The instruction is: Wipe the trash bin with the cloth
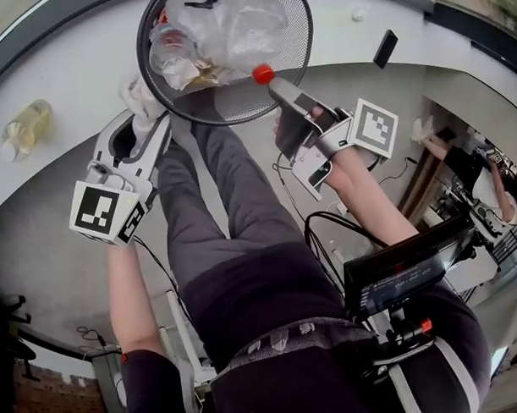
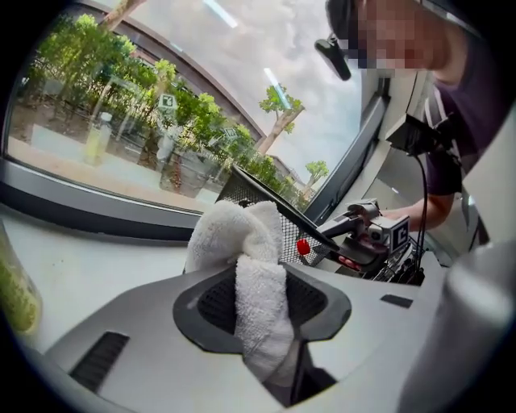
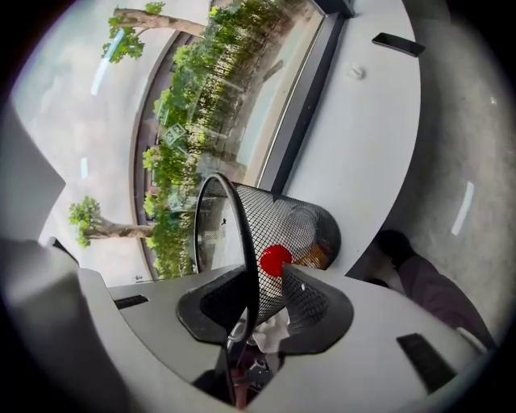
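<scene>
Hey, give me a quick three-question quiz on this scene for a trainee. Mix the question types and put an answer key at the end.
1. True or false: the left claw is clamped on the white cloth.
2. Where does the right claw grip the trash bin? A: its rim. B: its base. C: nowhere.
3. In one word, what material is most of the rubbish in the bin?
Key: 1 true; 2 A; 3 plastic.
</scene>
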Demonstrator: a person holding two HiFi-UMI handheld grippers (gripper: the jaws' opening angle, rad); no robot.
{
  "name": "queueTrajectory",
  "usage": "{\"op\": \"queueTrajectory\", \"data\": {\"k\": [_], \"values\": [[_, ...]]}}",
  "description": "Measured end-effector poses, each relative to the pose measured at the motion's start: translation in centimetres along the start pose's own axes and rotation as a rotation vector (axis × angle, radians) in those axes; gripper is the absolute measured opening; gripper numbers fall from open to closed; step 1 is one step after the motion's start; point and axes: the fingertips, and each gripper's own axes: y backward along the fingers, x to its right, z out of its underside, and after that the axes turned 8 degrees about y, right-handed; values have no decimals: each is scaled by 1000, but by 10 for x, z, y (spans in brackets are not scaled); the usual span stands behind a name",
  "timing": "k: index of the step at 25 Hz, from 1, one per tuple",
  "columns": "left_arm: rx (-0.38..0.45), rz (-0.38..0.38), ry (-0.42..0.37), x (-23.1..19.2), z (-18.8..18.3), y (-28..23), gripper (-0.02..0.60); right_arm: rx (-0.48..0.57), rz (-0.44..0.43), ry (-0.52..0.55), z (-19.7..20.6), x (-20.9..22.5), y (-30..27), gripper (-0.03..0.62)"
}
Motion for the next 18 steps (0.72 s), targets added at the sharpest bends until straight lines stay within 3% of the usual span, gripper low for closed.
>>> {"op": "queueTrajectory", "data": {"k": [3,6,10,12,15,18], "values": [[29,-84,-54,-29,-12,25,109,-50,-54,56,19,-15,-8,111],[104,-159,-90,-60,-44,50,109,-80,-67,212,26,-31,1,173],[178,-157,-134,-74,-95,49,109,-69,11,570,-6,-35,7,173],[172,-124,-145,-70,-104,36,109,-125,14,659,-12,-34,-3,172],[126,-85,-167,-63,-99,17,109,-225,3,608,-1,-27,-13,170],[72,-53,-178,-59,-76,19,109,-186,28,402,9,-15,-9,150]]}}
